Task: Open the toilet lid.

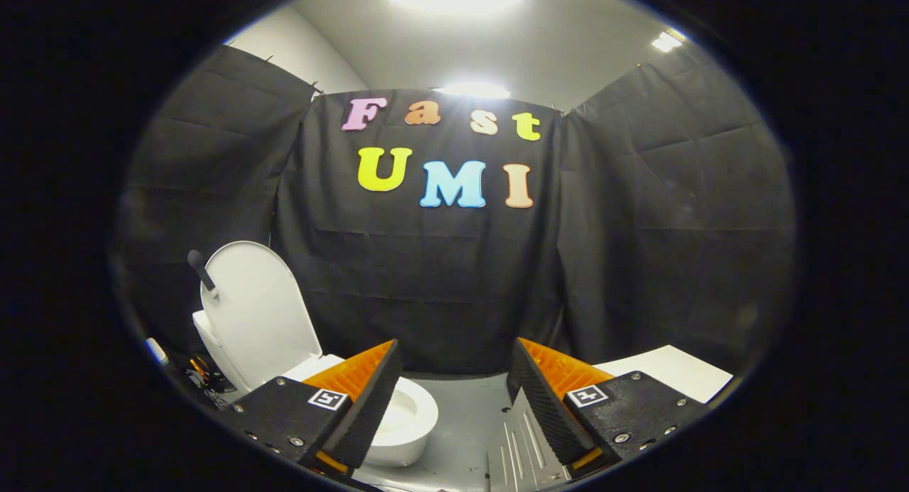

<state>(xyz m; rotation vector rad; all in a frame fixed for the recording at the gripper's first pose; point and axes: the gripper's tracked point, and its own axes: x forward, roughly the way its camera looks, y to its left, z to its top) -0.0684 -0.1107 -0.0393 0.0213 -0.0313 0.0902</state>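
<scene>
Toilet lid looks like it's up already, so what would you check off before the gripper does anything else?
1. Toilet lid raised: ok, it stands upright behind the bowl.
2. Bowl uncovered: ok, the rim and inside show past the left finger.
3. Gripper jaws free: ok, they stand open and apart with nothing between them.
4. Gripper off the toilet: ok, the lid sits beyond and to the left of the fingers, untouched.
5. Lid resting steady against something: cannot tell, its back is hidden.
6. Dark handle at the lid's upper edge unharmed: cannot tell, too small.
</scene>
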